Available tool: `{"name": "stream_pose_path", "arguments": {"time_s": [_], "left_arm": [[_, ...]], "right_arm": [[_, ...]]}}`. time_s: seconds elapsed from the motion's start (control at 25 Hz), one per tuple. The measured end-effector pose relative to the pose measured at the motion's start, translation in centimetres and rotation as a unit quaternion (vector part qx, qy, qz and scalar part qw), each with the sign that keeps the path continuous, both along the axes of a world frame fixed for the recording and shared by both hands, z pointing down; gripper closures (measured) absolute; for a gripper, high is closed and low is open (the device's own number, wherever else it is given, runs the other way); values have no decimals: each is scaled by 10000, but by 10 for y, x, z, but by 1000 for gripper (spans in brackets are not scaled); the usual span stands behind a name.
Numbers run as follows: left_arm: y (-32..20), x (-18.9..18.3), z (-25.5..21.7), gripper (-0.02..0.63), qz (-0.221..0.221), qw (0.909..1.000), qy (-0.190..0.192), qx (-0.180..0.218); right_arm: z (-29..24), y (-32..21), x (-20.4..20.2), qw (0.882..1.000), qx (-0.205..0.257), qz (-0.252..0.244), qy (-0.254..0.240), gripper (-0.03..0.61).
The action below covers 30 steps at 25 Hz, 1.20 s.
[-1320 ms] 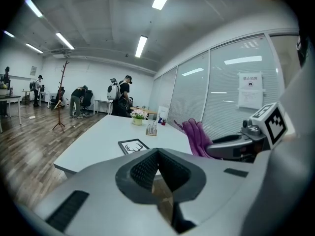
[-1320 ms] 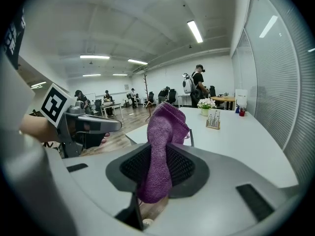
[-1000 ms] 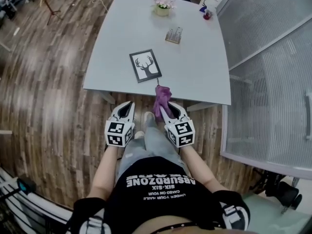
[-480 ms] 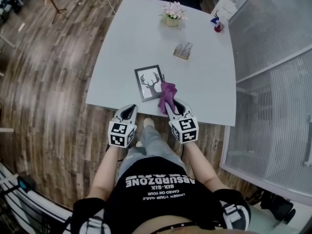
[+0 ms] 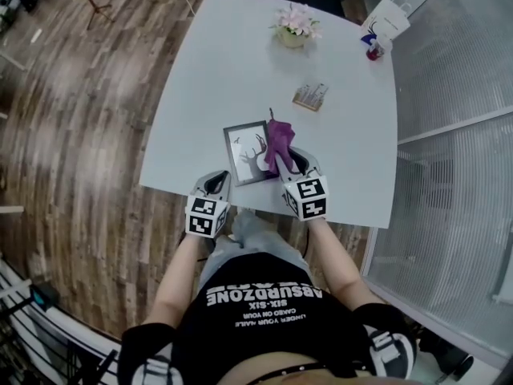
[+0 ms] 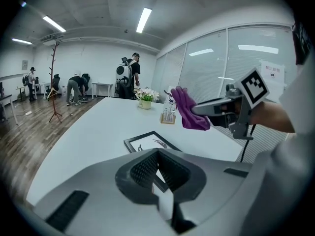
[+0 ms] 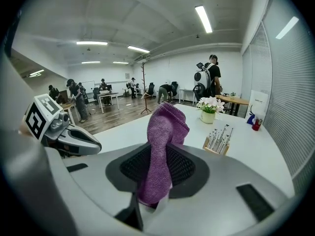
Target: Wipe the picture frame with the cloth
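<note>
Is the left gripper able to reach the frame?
Probably yes: the left gripper hovers beside the frame with nothing between, and the cloth in the right gripper covers only its right side.

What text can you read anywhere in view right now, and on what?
"ABSURDZONE": upside down on the person's black shirt.
"SIX-SIX": next line on the shirt.
Smaller shirt lines: too small to read.
Print on the white bag: too small.
The notice on the glass wall: blurred.

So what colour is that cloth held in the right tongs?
The cloth is a solid purple with no pattern, seen best in the right gripper view.
</note>
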State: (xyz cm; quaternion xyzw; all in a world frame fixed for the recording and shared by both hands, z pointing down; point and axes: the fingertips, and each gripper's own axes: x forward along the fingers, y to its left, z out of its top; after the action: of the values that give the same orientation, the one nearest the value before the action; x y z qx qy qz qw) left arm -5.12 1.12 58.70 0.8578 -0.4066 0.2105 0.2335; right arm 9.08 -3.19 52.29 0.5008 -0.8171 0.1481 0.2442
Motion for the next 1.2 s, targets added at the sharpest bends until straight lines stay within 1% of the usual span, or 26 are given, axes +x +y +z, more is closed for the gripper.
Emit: {"name": "stream_pose_path", "arguments": {"time_s": [0.16, 0.28, 0.44, 0.6, 0.72, 0.8, 0.88, 0.92, 1.04, 1.2], "left_arm": [[-22, -2, 13, 598, -133, 9998, -86, -98], [-35, -1, 26, 598, -219, 9994, -157, -225], [-52, 6, 40, 598, -272, 9989, -252, -277], [-60, 10, 69, 600, -210, 9977, -437, -467], [-56, 13, 85, 598, -56, 9956, -692, -629], [-51, 17, 94, 598, 237, 9920, -1068, -630], [-47, 20, 102, 600, 488, 9880, -1336, -605], [-47, 20, 104, 598, 518, 9876, -1358, -601], [-50, 20, 105, 598, 405, 9894, -1229, -662], [-49, 21, 107, 598, 463, 9881, -1260, -748]], "right_arm": [[14, -31, 0, 9996, -79, -198, 193, 469], [35, -54, 0, 9978, -218, -408, 476, 469], [73, -83, 3, 9921, -507, -722, 888, 469], [106, -108, 4, 9855, -681, -932, 1243, 469], [126, -113, 3, 9806, -900, -1025, 1410, 468], [137, -115, 2, 9773, -1070, -1040, 1502, 468], [146, -116, 2, 9758, -1223, -990, 1520, 468], [149, -116, 3, 9766, -1274, -929, 1465, 468], [151, -120, 4, 9798, -1372, -754, 1242, 469], [152, -119, 1, 9806, -1427, -722, 1133, 471]]}}
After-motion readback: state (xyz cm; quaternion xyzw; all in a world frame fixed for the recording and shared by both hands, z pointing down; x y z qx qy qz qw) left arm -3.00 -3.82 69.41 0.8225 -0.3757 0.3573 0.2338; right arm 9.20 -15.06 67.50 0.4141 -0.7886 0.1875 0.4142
